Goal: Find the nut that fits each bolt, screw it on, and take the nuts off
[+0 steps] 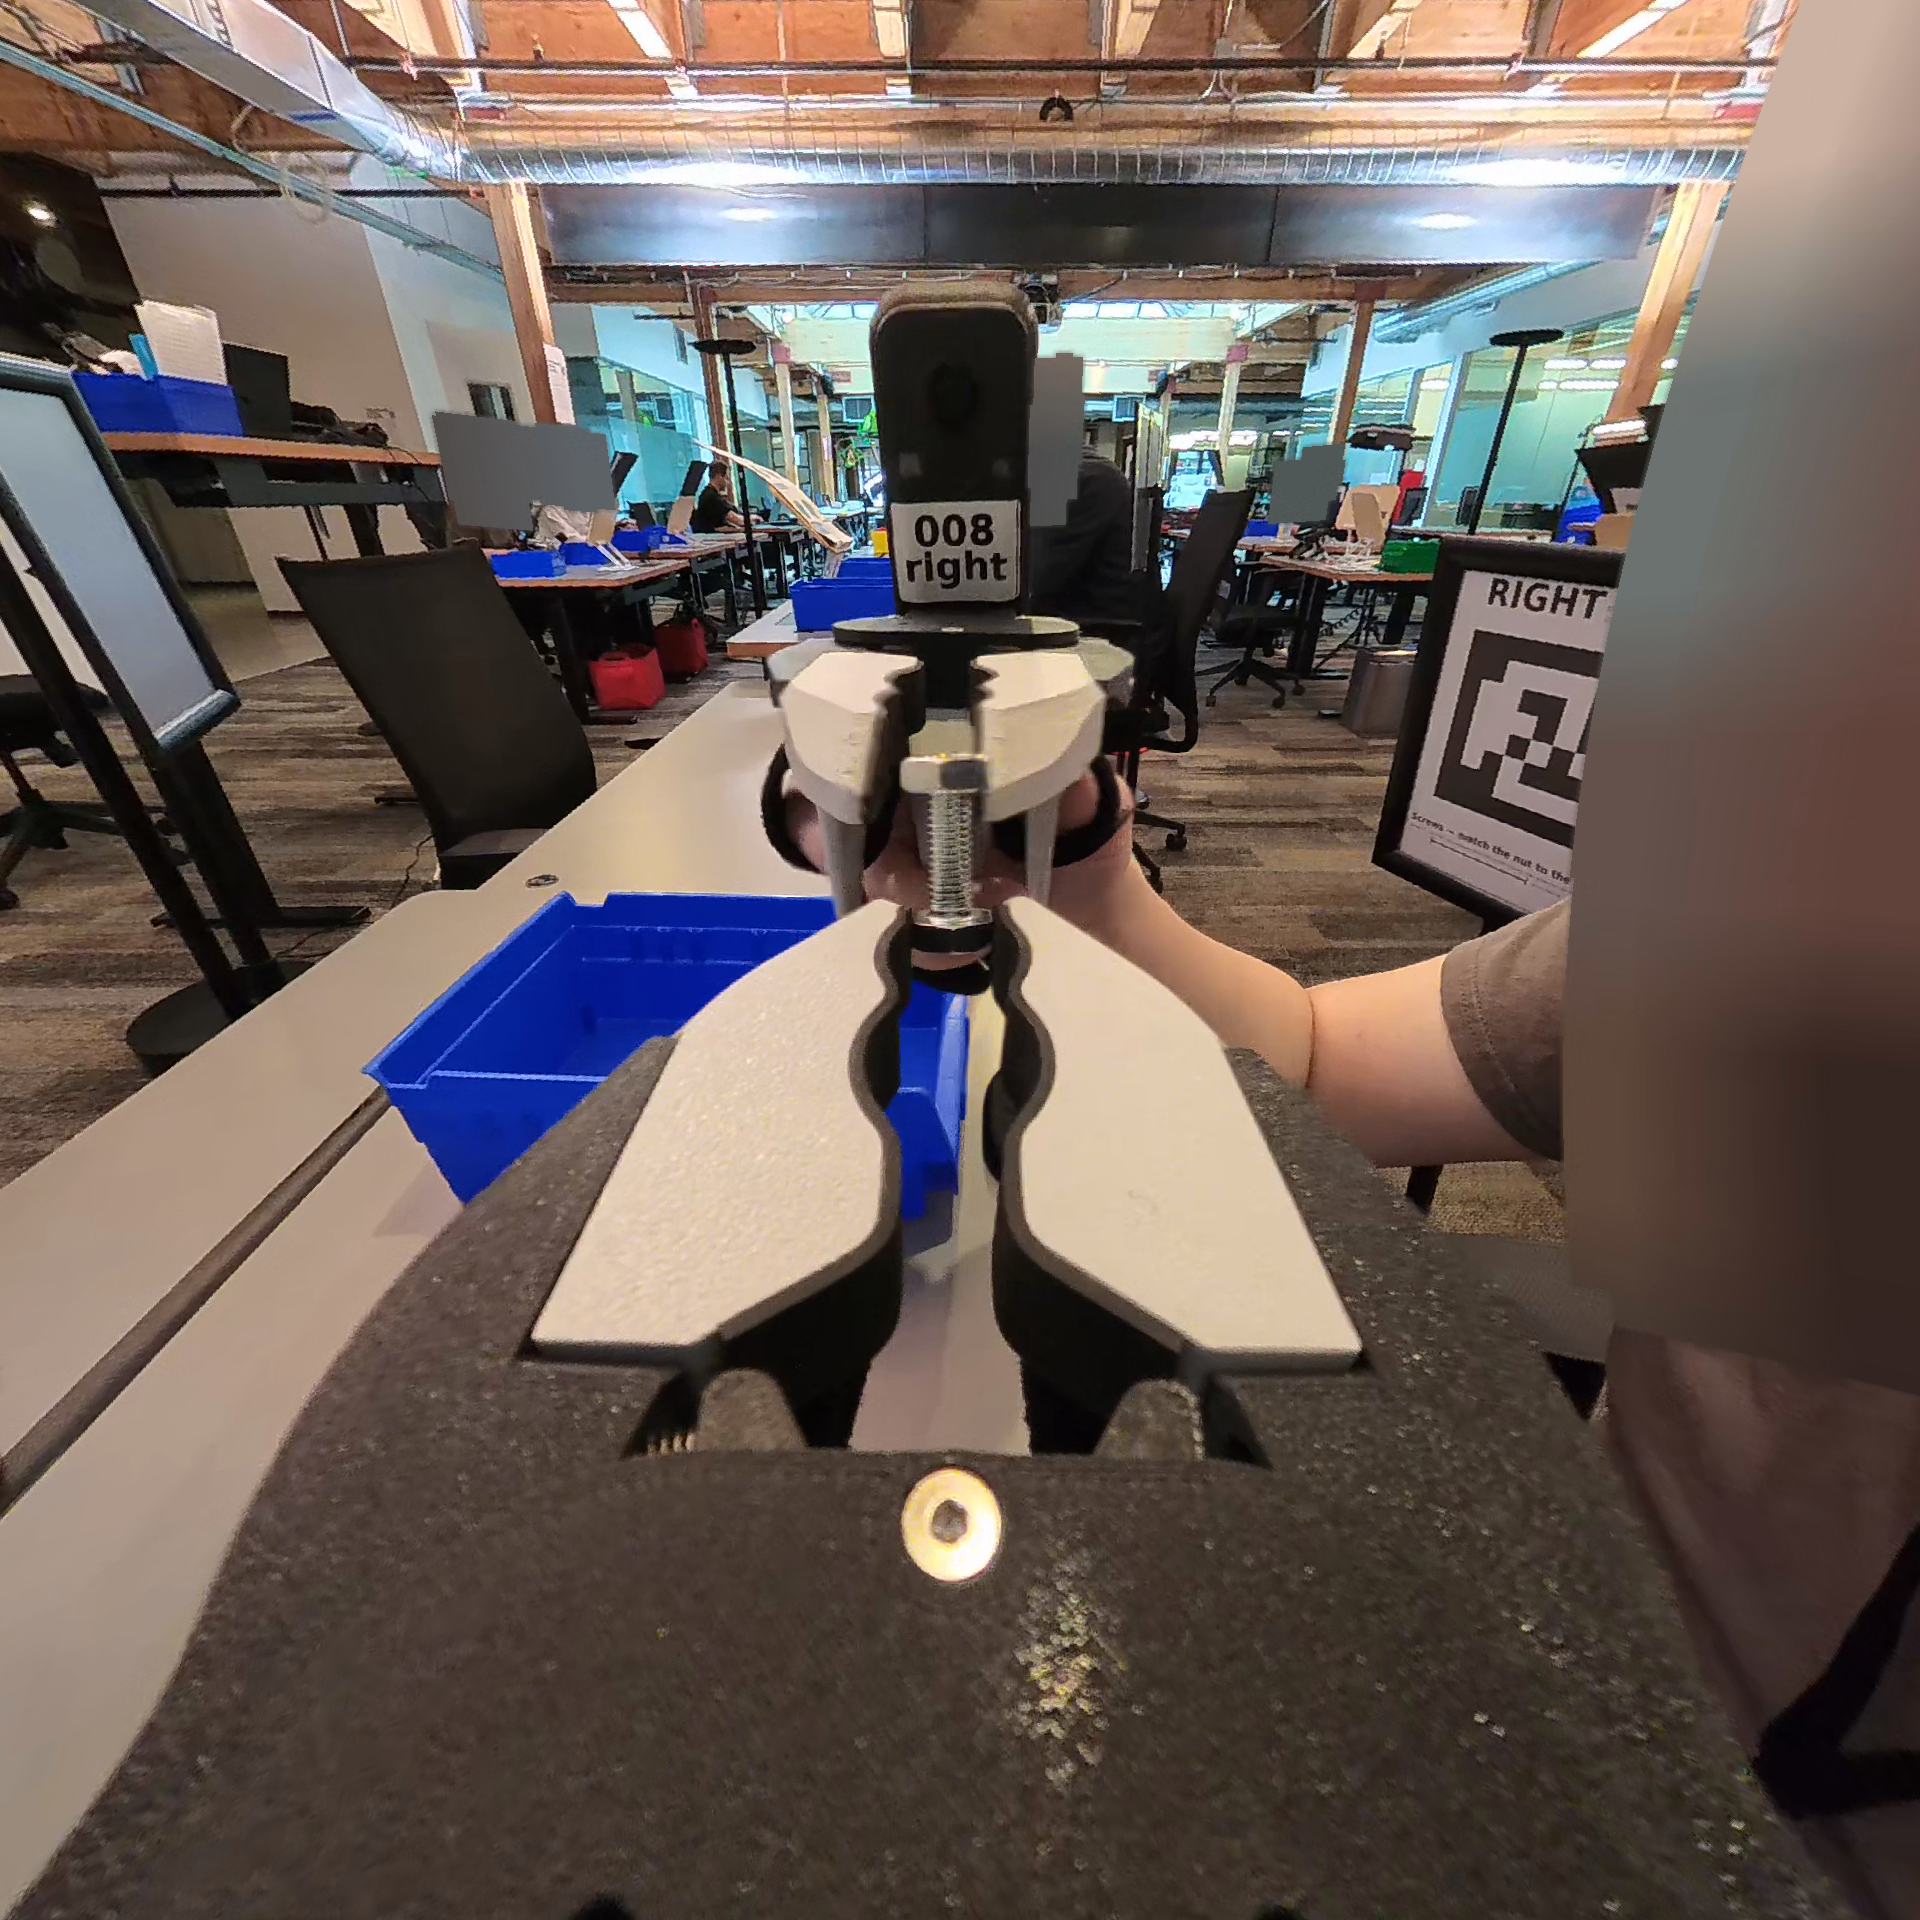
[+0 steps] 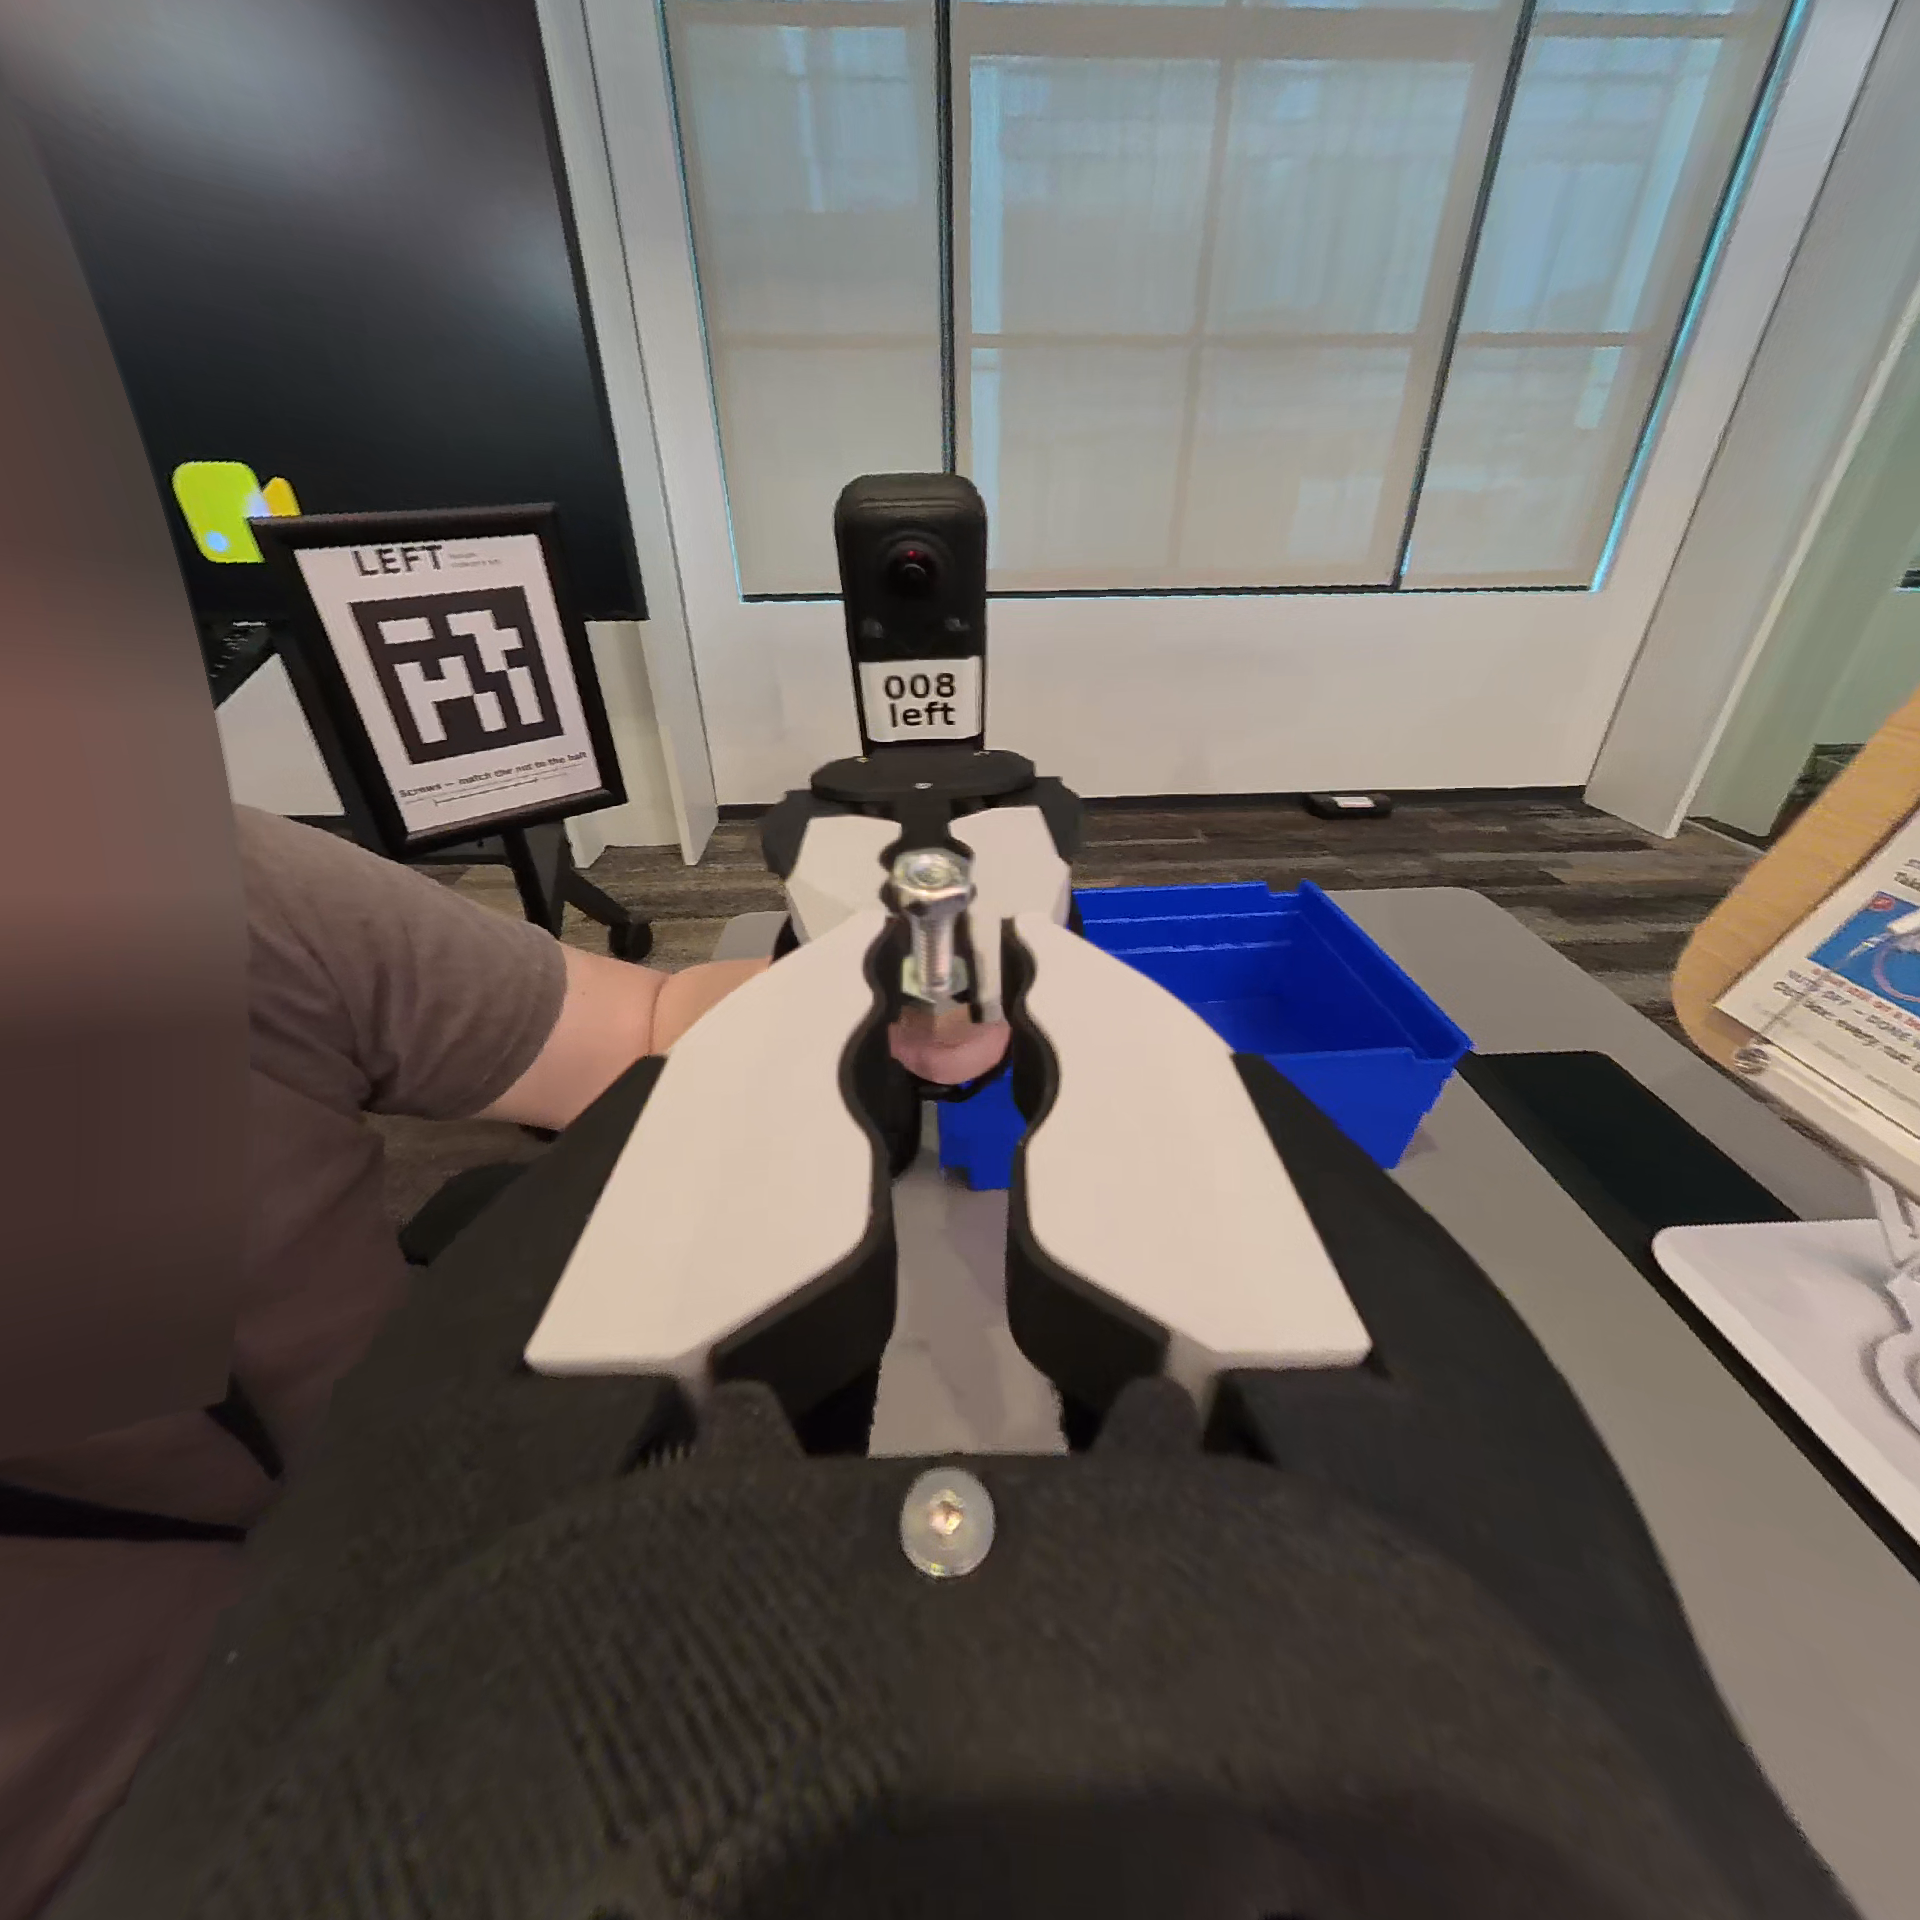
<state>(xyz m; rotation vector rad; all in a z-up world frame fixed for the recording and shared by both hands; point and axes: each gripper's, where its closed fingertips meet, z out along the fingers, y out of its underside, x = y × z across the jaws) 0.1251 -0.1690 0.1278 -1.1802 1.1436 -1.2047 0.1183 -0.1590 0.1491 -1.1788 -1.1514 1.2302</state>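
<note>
A silver bolt (image 1: pixel 945 842) hangs in the air between my two grippers, which face each other. My right gripper (image 1: pixel 943 769) is shut on the bolt's hex head. My left gripper (image 1: pixel 948 925) is shut on a silver nut (image 1: pixel 945 918) at the bolt's other end. In the right wrist view, my right gripper (image 2: pixel 940 987) holds the near end of the bolt (image 2: pixel 932 935). My left gripper (image 2: pixel 928 883) holds the nut (image 2: pixel 925 876) at the far end. Bare thread shows between nut and head.
A blue bin (image 1: pixel 582 997) sits on the grey table (image 1: pixel 208 1195) below the grippers; it also shows in the right wrist view (image 2: pixel 1247 966). Framed marker signs (image 1: pixel 1507 727) (image 2: pixel 468 675) stand beside the table. A paper holder (image 2: pixel 1818 987) stands at the right. The person's arm (image 1: pixel 1247 1039) reaches in. Less than 4 cm separates the two grippers' tips.
</note>
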